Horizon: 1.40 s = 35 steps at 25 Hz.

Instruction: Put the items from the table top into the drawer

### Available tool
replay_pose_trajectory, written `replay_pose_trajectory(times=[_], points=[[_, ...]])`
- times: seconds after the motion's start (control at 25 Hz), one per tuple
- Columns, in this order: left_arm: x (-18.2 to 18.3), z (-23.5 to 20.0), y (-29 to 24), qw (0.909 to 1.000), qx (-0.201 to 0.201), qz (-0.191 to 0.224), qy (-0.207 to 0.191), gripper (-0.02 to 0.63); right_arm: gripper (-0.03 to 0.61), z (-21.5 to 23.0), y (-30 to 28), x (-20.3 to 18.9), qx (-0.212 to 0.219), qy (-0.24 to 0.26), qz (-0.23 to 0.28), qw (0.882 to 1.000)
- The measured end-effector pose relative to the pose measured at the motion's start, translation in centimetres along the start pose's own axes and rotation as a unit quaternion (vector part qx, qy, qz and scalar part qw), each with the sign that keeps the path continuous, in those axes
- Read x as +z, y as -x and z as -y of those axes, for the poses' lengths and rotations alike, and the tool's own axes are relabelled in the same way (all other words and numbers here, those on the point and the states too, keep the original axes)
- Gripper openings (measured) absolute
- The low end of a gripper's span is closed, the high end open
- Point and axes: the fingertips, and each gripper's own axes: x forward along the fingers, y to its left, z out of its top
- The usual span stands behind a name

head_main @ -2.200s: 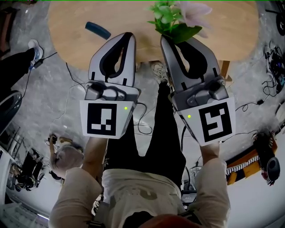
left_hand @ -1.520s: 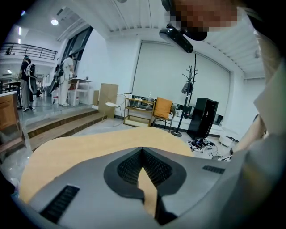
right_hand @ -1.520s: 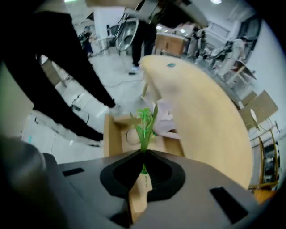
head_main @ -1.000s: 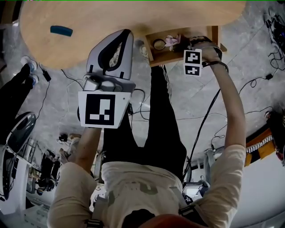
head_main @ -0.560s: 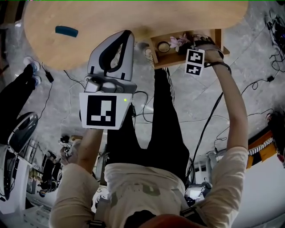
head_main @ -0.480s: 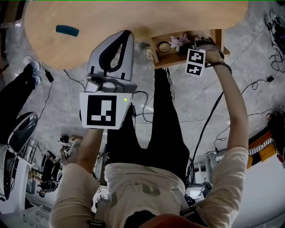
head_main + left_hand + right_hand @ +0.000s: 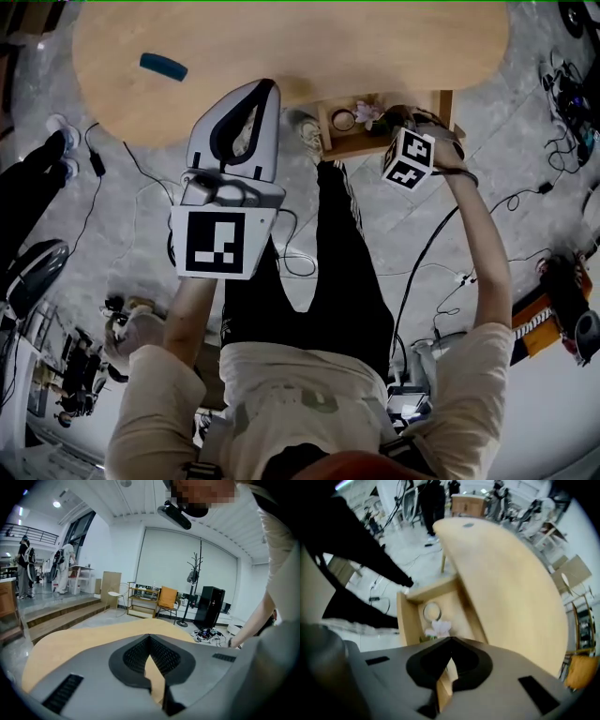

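A blue oblong item (image 7: pixel 161 66) lies on the far left of the wooden table (image 7: pixel 309 47); in the right gripper view it shows as a small dark oval (image 7: pixel 467 525). Under the table's near edge the drawer (image 7: pixel 442 105) stands open, with a pink flower (image 7: pixel 368 112) (image 7: pixel 439 628) and a round ring-shaped item (image 7: pixel 343 119) (image 7: pixel 431 611) inside. My right gripper (image 7: pixel 405 127) (image 7: pixel 450 641) points straight down above the drawer, its jaws closing to shut with nothing between them. My left gripper (image 7: pixel 265 87) (image 7: pixel 150 637) hovers over the table's near edge, shut and empty.
Cables (image 7: pixel 300 267) trail over the grey floor below the table. My own legs (image 7: pixel 328 281) stand in front of the drawer. Another person's legs and shoes (image 7: pixel 52 141) are at the table's left. A chair and shelf (image 7: pixel 159 602) stand far behind the table.
The right gripper carried the flower from the table to the drawer, let it go there, then rose and rolled. The left gripper lifted a little.
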Motion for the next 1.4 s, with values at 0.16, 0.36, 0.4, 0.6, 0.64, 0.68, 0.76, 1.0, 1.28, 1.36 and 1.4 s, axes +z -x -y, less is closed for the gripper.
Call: replay_pose_trajectory(times=[0.16, 0.36, 0.4, 0.6, 0.64, 0.68, 0.76, 1.0, 1.28, 1.36, 1.4], points=[[0.8, -1.5, 0.8, 0.9996, 0.022, 0.016, 0.011, 0.008, 0.006, 4.5, 8.0, 9.3, -0.042, -0.224, 0.185, 0.956], [1.8, -2.6, 0.6, 0.9985, 0.035, 0.034, 0.024, 0.008, 0.006, 10.1, 21.5, 16.6, -0.083, -0.481, 0.460, 0.742], [2.2, -2.8, 0.6, 0.9982, 0.037, 0.040, 0.025, 0.008, 0.006, 10.7, 23.6, 17.2, -0.096, -0.503, 0.491, 0.705], [2.6, -3.6, 1.9, 0.9966, 0.050, 0.049, 0.042, 0.008, 0.006, 10.8, 28.3, 19.0, -0.155, -0.510, 0.527, 0.662], [2.6, -3.9, 2.1, 0.9964, 0.053, 0.050, 0.044, 0.008, 0.006, 10.7, 28.7, 19.6, -0.158, -0.503, 0.530, 0.664], [2.5, -4.4, 2.4, 0.9962, 0.056, 0.050, 0.044, 0.008, 0.006, 10.7, 28.8, 20.1, -0.158, -0.497, 0.533, 0.666], [2.4, -5.4, 2.8, 0.9956, 0.064, 0.053, 0.044, 0.008, 0.006, 10.8, 28.6, 21.1, -0.158, -0.485, 0.534, 0.674], [2.0, -9.0, 5.4, 0.9928, 0.091, 0.054, 0.057, 0.008, 0.006, 10.7, 27.2, 25.3, -0.161, -0.452, 0.514, 0.711], [-1.2, -16.4, 9.8, 0.9880, 0.138, 0.034, 0.063, 0.008, 0.305, 9.7, 19.2, 37.1, -0.077, -0.350, 0.469, 0.807], [-2.6, -18.9, 11.3, 0.9864, 0.148, 0.023, 0.067, 0.008, 0.305, 9.7, 15.0, 40.0, -0.071, -0.331, 0.425, 0.840], [-3.2, -20.3, 12.0, 0.9855, 0.153, 0.018, 0.072, 0.008, 0.305, 9.8, 12.8, 41.4, -0.065, -0.325, 0.402, 0.854]])
